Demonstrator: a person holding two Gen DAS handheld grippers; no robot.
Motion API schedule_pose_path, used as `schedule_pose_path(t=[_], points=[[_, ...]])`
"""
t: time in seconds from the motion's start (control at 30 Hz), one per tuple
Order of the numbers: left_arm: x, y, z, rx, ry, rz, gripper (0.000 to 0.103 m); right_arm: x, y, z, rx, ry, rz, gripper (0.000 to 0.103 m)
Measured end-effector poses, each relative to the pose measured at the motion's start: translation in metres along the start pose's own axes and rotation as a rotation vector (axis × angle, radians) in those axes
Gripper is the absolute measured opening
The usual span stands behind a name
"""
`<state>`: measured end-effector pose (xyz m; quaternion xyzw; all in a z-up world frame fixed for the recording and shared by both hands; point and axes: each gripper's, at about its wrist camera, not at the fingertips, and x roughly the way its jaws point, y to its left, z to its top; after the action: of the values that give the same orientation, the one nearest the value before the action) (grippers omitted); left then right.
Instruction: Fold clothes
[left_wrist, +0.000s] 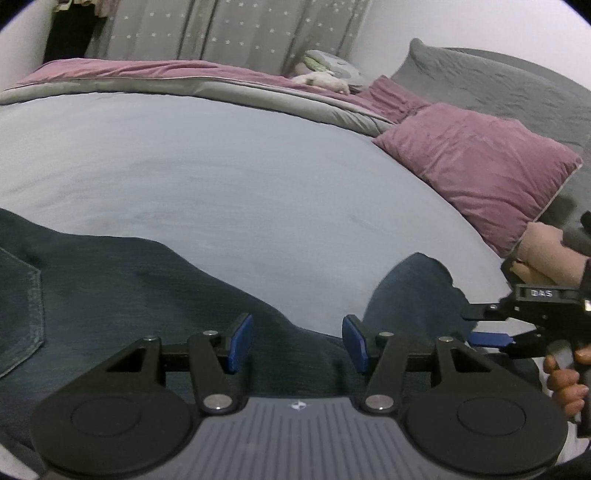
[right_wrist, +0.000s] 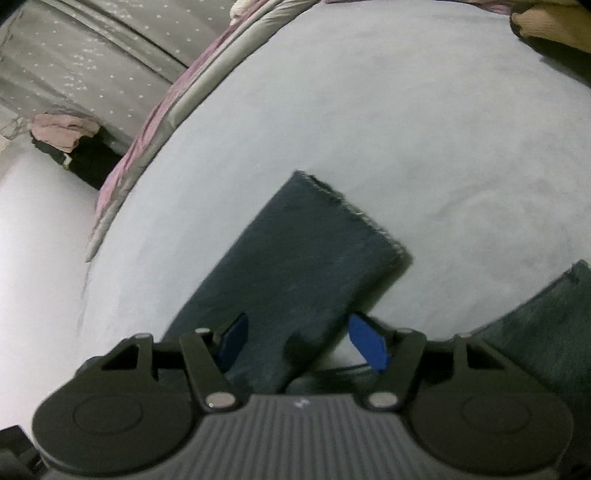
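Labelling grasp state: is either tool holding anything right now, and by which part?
Neither. The left tool is open above the jeans, and the right tool is open with a jeans leg between its fingers, not clamped.

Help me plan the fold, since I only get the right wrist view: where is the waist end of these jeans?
Observer: The left wrist view shows a back pocket of the jeans at its left edge.
Operator: Is the left claw gripping anything?
Observer: No, the left claw is open over the denim and grips nothing.
Operator: Anything else nearby?
Observer: A purple pillow lies on the bed, apart from the denim.
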<state>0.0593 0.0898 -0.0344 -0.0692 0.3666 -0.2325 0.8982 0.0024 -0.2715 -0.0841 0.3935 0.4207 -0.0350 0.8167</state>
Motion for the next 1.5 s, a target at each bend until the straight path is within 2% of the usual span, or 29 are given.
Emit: schedule_pose_path(t=[0.1, 0.2, 0.27, 0.33, 0.43, 0.87, 1.23, 1.4, 1.5], points=[[0.002, -0.003, -0.002, 0.018, 0.009, -0.005, 0.052, 0.008, -0.001, 0.003, -0.001, -0.019, -0.005, 0.061], [0.004, -0.005, -0.003, 0.031, 0.015, -0.009, 0.052, 0.014, 0.001, 0.004, -0.019, -0.055, -0.030, 0.053], [0.004, -0.007, -0.004, 0.037, 0.019, -0.012, 0.052, 0.015, 0.004, 0.003, -0.038, -0.081, -0.059, 0.033], [0.004, -0.007, -0.005, 0.042, 0.024, -0.014, 0.052, 0.015, 0.007, 0.001, -0.057, -0.106, -0.079, 0.019], [0.004, -0.008, -0.005, 0.049, 0.028, -0.013, 0.052, 0.009, 0.014, -0.001, -0.079, -0.142, -0.080, 0.011], [-0.001, 0.007, -0.004, 0.015, 0.057, -0.026, 0.052, -0.060, 0.077, -0.012, -0.247, -0.343, -0.090, 0.010], [-0.008, 0.025, -0.002, -0.058, 0.063, -0.042, 0.052, -0.133, 0.117, -0.017, -0.329, -0.410, -0.121, 0.010], [-0.011, 0.027, -0.002, -0.043, 0.073, -0.048, 0.052, -0.160, 0.131, -0.025, -0.361, -0.449, -0.136, 0.010], [-0.014, 0.029, -0.002, -0.038, 0.087, -0.049, 0.052, -0.173, 0.124, -0.034, -0.359, -0.457, -0.148, 0.010]])
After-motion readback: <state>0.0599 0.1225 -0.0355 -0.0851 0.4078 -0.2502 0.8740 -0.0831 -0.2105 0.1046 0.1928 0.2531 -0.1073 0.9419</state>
